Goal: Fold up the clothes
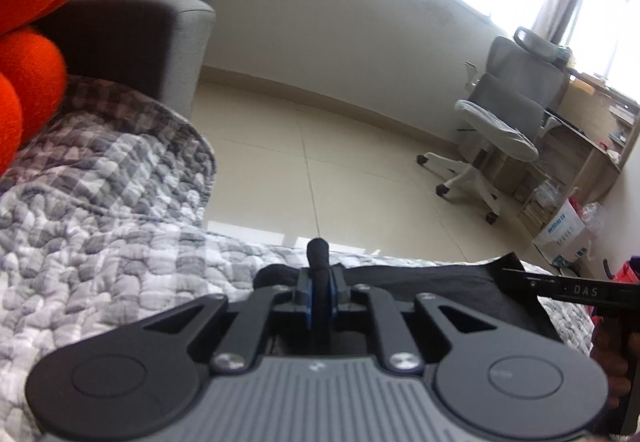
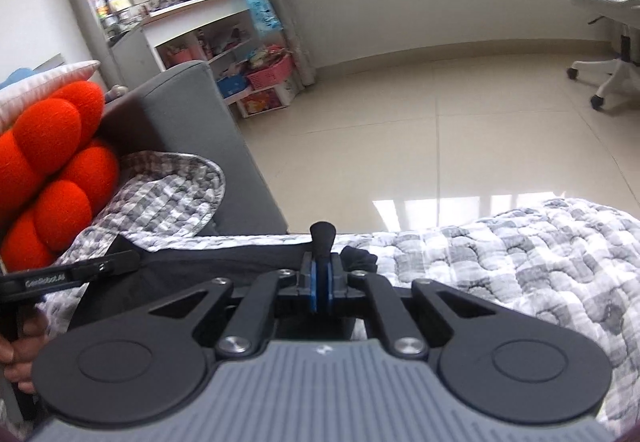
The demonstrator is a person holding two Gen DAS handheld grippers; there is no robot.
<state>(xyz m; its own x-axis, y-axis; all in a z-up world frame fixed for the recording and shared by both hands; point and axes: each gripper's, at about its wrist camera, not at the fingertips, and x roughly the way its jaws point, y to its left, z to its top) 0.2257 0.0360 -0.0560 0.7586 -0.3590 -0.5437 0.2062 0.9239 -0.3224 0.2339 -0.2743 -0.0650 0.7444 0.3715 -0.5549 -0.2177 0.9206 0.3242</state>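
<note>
Tiled floor [image 1: 360, 145], pale cream, fills the far half of both views; a sunlit patch lies on it just past the blanket edge.

Grey-and-white checked quilted blanket [image 1: 100, 226] covers the near surface, a sofa by the look of the grey upholstered armrest [image 1: 160, 41] rising behind it. Blanket runs across the foreground in both views, rumpled into a hump against the armrest.

Office chair [image 1: 504, 113], grey on a white wheeled base, stands on the floor well apart from the sofa, beside a wooden desk by the windows. White shelving [image 2: 192, 17], crowded with books and boxes, stands behind the armrest in the right wrist view.

Orange knobbly cushion [image 2: 52, 161] sits on the blanket against the armrest, to the left.

Dark garment [image 1: 440, 290], black, lies flat on the blanket at its floor-side edge, stretched between the two grippers. A bunched corner shows beside each gripper's tip.

Left gripper [image 1: 318, 262]: fingers almost together, a dark fold of the garment standing up between them; whether the pads press it, I cannot tell.

Right gripper [image 2: 322, 246]: fingers clenched, a dark tab of the garment pinched between them.

A person's hand [image 2: 18, 346] wraps the left gripper's handle at the edge of the right wrist view.
</note>
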